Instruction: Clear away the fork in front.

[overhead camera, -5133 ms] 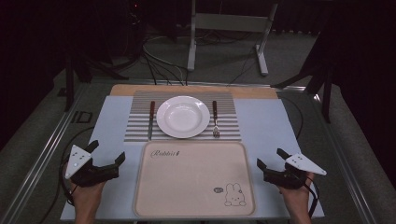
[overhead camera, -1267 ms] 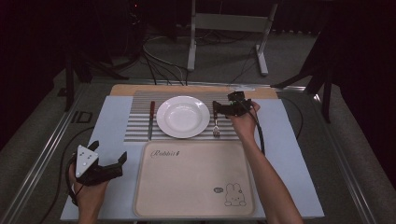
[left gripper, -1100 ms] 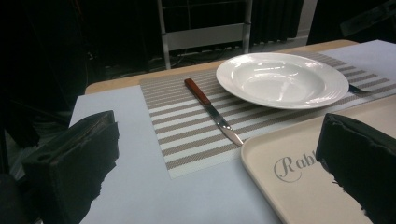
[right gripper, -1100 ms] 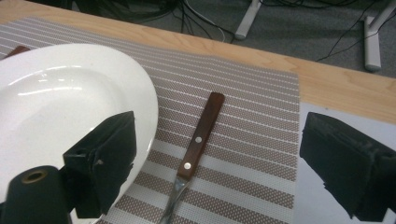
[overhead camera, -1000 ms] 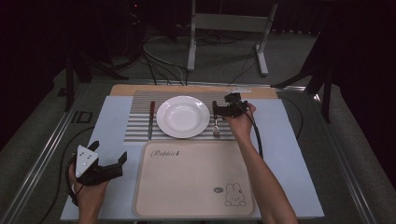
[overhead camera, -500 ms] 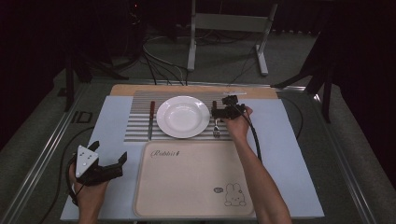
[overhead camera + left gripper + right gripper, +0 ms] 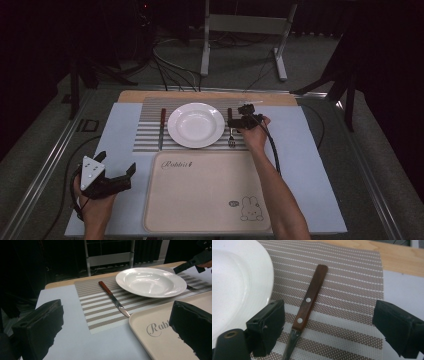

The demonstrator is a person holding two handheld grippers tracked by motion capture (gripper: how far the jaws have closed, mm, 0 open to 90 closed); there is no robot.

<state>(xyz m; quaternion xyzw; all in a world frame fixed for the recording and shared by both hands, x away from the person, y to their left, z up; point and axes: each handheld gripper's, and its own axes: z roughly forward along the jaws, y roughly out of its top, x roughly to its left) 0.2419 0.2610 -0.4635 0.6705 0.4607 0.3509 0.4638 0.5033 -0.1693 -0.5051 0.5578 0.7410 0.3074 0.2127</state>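
Right gripper (image 7: 329,332) hovers over the fork (image 7: 308,305), jaws wide apart astride its wooden handle, which runs lengthwise between them, just beside the plate (image 7: 234,285). Probably not touching. Left gripper (image 7: 117,181) waits open, well apart.

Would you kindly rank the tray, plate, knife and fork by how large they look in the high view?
1. Beige tray, largest by far.
2. White plate.
3. Knife and fork: both slim and about equally long; the right gripper covers part of the fork, so I would not rank them.
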